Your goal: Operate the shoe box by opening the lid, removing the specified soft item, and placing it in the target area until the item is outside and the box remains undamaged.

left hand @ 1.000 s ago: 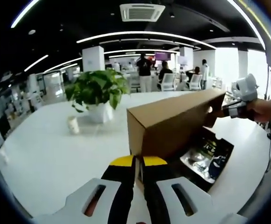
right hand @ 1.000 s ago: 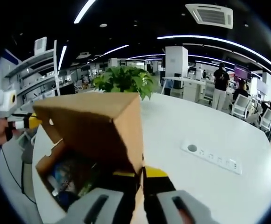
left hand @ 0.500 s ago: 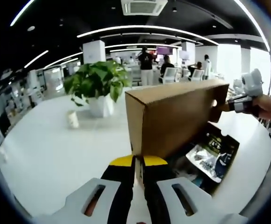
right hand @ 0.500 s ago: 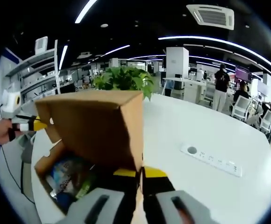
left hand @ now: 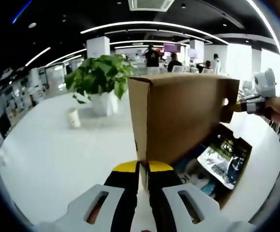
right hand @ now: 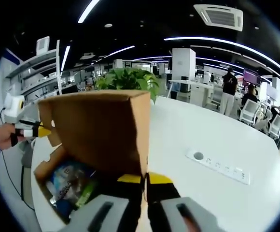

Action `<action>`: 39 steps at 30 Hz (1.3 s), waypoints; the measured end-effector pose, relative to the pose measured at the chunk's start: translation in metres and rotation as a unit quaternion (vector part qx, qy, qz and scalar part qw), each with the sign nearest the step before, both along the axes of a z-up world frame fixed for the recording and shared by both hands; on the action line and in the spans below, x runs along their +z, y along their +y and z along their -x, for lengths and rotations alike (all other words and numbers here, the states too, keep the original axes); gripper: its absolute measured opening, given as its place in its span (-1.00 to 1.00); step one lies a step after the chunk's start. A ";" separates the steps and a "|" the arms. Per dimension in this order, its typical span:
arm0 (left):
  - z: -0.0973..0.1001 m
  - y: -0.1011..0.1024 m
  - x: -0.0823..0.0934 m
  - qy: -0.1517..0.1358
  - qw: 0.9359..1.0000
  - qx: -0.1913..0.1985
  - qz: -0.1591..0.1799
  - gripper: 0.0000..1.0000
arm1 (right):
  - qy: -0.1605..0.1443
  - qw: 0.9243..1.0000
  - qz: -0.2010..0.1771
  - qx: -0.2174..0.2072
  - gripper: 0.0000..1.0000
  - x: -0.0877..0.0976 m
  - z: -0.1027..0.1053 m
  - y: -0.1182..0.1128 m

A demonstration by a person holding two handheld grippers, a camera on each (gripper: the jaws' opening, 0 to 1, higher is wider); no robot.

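Open-plan office, white counter (left hand: 58,159) with a potted plant (left hand: 99,84) and a power strip (right hand: 219,164) set in it. Shoe box (left hand: 227,181) sits on the counter, brown cardboard lid (left hand: 183,116) tipped up. Left tongs (left hand: 142,170) clenched on one end of the lid, right tongs (right hand: 144,181) clenched on the other end. Soft item (left hand: 222,162), a printed bag, lies inside the box; its lettering is too small to read.
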State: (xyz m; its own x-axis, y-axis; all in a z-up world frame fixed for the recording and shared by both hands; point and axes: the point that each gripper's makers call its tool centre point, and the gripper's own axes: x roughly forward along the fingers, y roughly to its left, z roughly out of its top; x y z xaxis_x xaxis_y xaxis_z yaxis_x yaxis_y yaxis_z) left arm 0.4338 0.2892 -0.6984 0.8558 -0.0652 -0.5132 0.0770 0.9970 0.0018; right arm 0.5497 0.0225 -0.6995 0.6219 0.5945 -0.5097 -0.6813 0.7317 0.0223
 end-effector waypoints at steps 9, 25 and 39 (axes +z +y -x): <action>-0.004 0.002 -0.002 0.001 1.000 -0.003 0.000 -0.93 | 0.004 1.000 0.004 0.001 -1.00 -0.003 -0.003 0.001; -0.012 0.005 -0.005 0.004 1.000 -0.012 -0.004 -0.93 | 0.011 1.000 0.012 0.002 -1.00 -0.009 -0.009 0.003; -0.024 0.011 -0.008 0.009 1.000 -0.010 -0.003 -0.94 | 0.013 1.000 0.020 0.006 -1.00 -0.011 -0.018 0.007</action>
State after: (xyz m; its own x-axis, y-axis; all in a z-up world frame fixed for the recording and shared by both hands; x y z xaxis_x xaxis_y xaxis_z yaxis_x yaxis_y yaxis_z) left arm 0.4583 0.3006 -0.7064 0.8453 -0.0787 -0.5284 0.0964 0.9953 0.0060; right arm 0.5676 0.0300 -0.7108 0.6013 0.5806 -0.5489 -0.6889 0.7248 0.0121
